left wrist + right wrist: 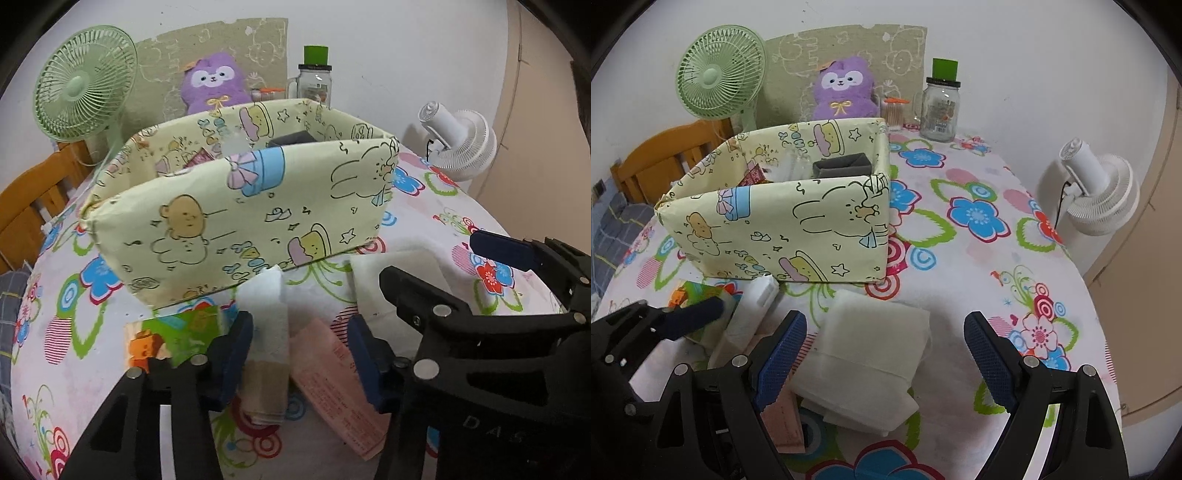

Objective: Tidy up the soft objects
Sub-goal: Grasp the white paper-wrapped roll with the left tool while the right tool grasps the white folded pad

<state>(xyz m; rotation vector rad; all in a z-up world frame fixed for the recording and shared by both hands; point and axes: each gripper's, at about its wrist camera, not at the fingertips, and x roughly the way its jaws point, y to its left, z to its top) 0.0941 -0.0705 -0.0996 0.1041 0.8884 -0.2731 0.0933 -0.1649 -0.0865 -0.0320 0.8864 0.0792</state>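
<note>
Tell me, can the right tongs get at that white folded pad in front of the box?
Probably yes. The right tongs stand open right over the white pad, with nothing lying on it. The left tongs work off to one side at a tissue pack, seemingly clear of the way.

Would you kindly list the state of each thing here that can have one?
Left gripper: partly closed around the white tissue pack, contact unclear.
Right gripper: open, astride the white folded cloth, not touching.
Patterned box: open-topped, holding a grey item.
Glass jar: upright, lidded.
Green fan: upright.
White fan: tilted upward.
Pink packet: lying flat.
</note>
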